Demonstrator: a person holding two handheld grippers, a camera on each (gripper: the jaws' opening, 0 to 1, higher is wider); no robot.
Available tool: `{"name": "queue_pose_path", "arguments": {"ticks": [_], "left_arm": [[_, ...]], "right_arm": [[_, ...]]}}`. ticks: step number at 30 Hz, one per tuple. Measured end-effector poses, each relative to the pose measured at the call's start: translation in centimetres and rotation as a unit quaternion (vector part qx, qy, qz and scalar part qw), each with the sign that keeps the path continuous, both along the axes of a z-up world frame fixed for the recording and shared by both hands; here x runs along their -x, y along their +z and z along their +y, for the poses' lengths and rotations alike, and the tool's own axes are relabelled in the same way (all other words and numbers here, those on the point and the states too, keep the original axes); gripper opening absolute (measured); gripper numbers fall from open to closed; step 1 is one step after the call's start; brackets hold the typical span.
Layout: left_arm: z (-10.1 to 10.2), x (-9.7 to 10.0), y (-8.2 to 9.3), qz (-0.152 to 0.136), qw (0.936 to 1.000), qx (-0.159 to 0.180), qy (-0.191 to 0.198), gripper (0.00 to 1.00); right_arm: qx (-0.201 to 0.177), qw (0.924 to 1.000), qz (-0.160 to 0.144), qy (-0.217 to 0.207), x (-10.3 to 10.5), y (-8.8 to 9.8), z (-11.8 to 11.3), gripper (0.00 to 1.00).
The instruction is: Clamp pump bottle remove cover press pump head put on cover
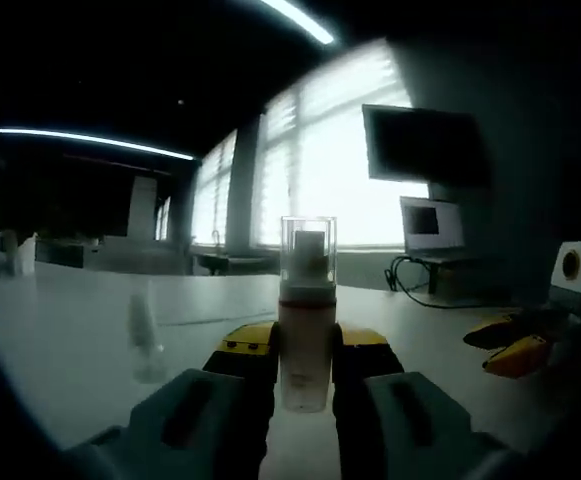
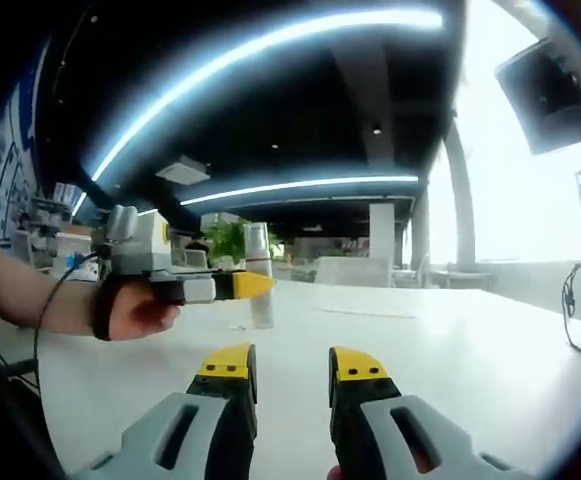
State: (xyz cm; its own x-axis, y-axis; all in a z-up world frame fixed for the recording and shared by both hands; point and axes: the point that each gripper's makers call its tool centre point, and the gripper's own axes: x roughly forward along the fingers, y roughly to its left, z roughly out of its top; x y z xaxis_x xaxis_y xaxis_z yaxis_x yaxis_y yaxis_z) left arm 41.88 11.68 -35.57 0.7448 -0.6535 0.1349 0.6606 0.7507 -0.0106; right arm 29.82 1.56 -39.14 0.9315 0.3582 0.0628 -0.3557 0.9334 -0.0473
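Note:
A slim white pump bottle point(image 1: 306, 325) with a clear cover point(image 1: 308, 245) over its pump head stands upright on the white table point(image 1: 80, 330). My left gripper point(image 1: 307, 348) is shut on the bottle's lower body, one yellow-tipped jaw on each side. In the right gripper view the same bottle point(image 2: 260, 275) stands at the tip of the left gripper point(image 2: 232, 287), which a person's hand point(image 2: 135, 310) holds. My right gripper point(image 2: 293, 365) is open over the bare table with nothing between its jaws, well short of the bottle. Its yellow jaws point(image 1: 515, 348) show at the right of the left gripper view.
A faint clear bottle-like thing point(image 1: 145, 335) stands on the table left of the clamped bottle. A laptop point(image 1: 432, 228), a wall screen point(image 1: 425, 145) and cables point(image 1: 420, 285) sit at the far right by bright windows. Desks and a plant point(image 2: 225, 240) lie beyond the table.

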Motion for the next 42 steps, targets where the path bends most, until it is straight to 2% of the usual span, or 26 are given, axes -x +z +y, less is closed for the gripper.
{"name": "queue_pose_path", "arguments": {"ticks": [5, 8, 9, 16, 18, 23, 24, 25, 27, 30, 32, 34, 36, 37, 38, 39, 42], "left_arm": [[-0.7, -1.6, -0.5, 0.008, 0.9999, -0.004, 0.007, 0.12], [-0.7, -2.4, -1.0, 0.017, 0.9998, 0.006, 0.010, 0.12], [-0.7, -2.9, -1.5, 0.031, 0.9993, 0.016, 0.013, 0.12], [-1.1, -4.3, -2.9, 0.050, 0.9982, 0.021, 0.025, 0.12], [-2.0, -4.1, -2.9, 0.031, 0.9993, -0.012, 0.016, 0.12], [-3.7, -4.7, -2.8, 0.016, 0.9991, -0.034, 0.018, 0.12], [-3.8, -4.7, -3.0, 0.003, 0.9977, -0.065, 0.019, 0.12], [-4.0, -4.7, -3.2, -0.002, 0.9970, -0.075, 0.020, 0.12], [-4.4, -4.5, -3.4, 0.002, 0.9975, -0.069, 0.019, 0.12], [-4.3, -4.7, -3.8, 0.022, 0.9985, -0.045, 0.023, 0.12], [-4.2, -5.2, -3.8, 0.017, 0.9978, -0.055, 0.032, 0.12], [-3.8, -5.8, -3.7, 0.023, 0.9981, -0.045, 0.035, 0.12], [-4.0, -5.7, -4.3, 0.026, 0.9971, -0.059, 0.041, 0.12], [-4.2, -5.6, -4.9, 0.023, 0.9951, -0.088, 0.038, 0.12], [-5.0, -5.4, -4.4, 0.020, 0.9963, -0.076, 0.035, 0.12], [-5.3, -5.5, -4.3, 0.017, 0.9962, -0.078, 0.035, 0.12], [-4.8, -5.2, -4.1, 0.012, 0.9961, -0.081, 0.033, 0.12]], "right_arm": [[0.000, 1.0000, 0.001, 0.000, 0.0, 0.0, 0.0, 0.24], [0.001, 1.0000, 0.002, 0.001, 0.1, 0.0, 0.0, 0.24], [0.000, 1.0000, 0.001, 0.001, 0.1, 0.0, 0.1, 0.24], [0.000, 1.0000, 0.002, 0.002, 0.1, 0.0, 0.1, 0.24], [0.000, 1.0000, 0.002, 0.002, 0.1, 0.0, 0.1, 0.24], [-0.002, 1.0000, 0.003, 0.001, 0.1, 0.0, 0.1, 0.24], [-0.003, 1.0000, 0.003, 0.002, 0.1, 0.0, 0.1, 0.24], [-0.002, 1.0000, 0.003, 0.001, 0.1, 0.0, 0.1, 0.24], [-0.001, 1.0000, 0.004, 0.001, 0.1, 0.0, 0.1, 0.24], [0.000, 1.0000, 0.005, 0.000, 0.1, -0.1, 0.1, 0.24], [0.002, 1.0000, 0.005, -0.001, 0.0, -0.1, 0.1, 0.24], [0.001, 1.0000, 0.004, -0.002, 0.1, -0.1, 0.1, 0.24], [0.001, 1.0000, 0.004, -0.001, 0.1, -0.1, 0.1, 0.24], [0.001, 1.0000, 0.004, -0.001, 0.1, -0.1, 0.1, 0.24], [0.002, 1.0000, 0.005, -0.002, 0.1, -0.1, 0.1, 0.24], [0.003, 1.0000, 0.006, -0.003, 0.0, -0.2, 0.0, 0.24], [0.007, 1.0000, 0.005, -0.005, 0.1, -0.2, 0.0, 0.24]]}}
